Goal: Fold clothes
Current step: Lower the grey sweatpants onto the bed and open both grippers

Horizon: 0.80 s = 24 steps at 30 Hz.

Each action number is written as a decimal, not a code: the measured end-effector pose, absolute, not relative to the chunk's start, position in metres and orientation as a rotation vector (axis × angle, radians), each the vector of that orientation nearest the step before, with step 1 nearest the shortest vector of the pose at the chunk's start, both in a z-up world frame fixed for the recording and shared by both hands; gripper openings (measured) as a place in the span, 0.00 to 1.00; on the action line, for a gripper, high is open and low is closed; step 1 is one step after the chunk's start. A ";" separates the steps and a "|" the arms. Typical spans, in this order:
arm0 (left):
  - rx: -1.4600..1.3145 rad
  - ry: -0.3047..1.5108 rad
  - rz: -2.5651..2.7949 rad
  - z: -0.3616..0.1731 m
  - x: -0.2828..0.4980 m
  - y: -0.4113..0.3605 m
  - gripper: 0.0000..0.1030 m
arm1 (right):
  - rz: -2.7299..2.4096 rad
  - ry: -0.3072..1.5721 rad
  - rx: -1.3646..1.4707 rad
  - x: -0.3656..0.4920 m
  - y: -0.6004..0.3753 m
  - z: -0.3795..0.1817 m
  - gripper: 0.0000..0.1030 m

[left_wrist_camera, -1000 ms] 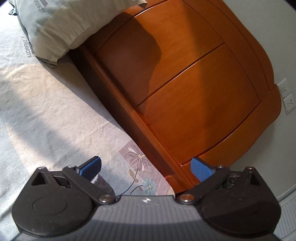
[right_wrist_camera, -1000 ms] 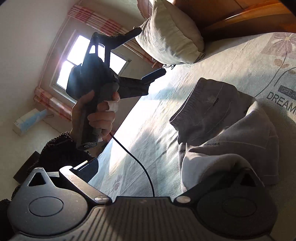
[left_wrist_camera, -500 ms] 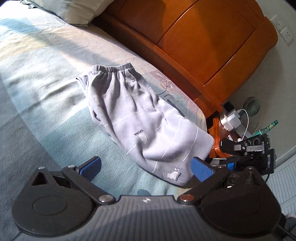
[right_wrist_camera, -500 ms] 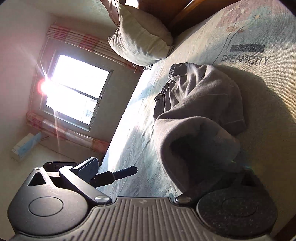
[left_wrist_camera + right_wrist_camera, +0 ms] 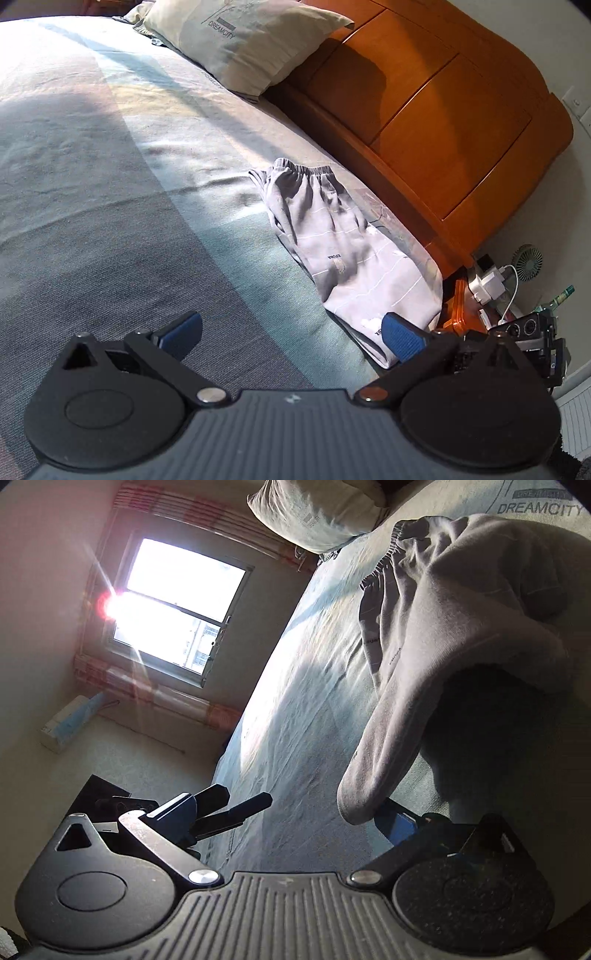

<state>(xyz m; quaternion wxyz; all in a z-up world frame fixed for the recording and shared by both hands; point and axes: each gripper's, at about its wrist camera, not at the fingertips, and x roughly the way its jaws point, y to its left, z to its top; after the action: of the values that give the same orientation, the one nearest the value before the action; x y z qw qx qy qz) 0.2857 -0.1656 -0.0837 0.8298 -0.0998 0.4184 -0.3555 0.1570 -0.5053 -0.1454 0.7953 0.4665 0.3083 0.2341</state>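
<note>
Grey striped trousers (image 5: pixel 343 251), folded lengthwise, elastic waistband bunched

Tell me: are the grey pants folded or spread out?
Folded: the grey pants lie doubled over on the bed, a thick looped fold showing in the right wrist view.

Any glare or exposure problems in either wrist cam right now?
Right wrist view: window blown out, red lens flare beside it, grey pants backlit and dim. Left wrist view: evenly exposed, a sunlit band across the bed sheet, fisheye bending the headboard.

Black hand-held gripper (image 5: pixel 291 338), blue finger pads (image 5: pixel 400 336), silver screws.
</note>
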 end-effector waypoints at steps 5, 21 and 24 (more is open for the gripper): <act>0.007 0.837 -0.801 -0.084 0.267 -0.205 0.99 | 0.194 0.620 0.682 0.109 -0.527 -0.120 1.00; 0.071 0.851 -0.884 -0.098 0.252 -0.249 0.99 | -0.282 0.495 -0.469 0.173 -0.473 -0.140 1.00; 0.060 0.859 -0.873 -0.099 0.253 -0.242 0.99 | -0.421 0.484 -0.543 0.173 -0.483 -0.136 1.00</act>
<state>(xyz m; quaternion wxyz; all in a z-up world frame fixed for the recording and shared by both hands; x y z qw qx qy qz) 0.2526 -0.2421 -0.0994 0.8180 0.0282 0.4029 -0.4095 0.1735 -0.4830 -0.1363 0.9131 -0.2637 0.2347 -0.2043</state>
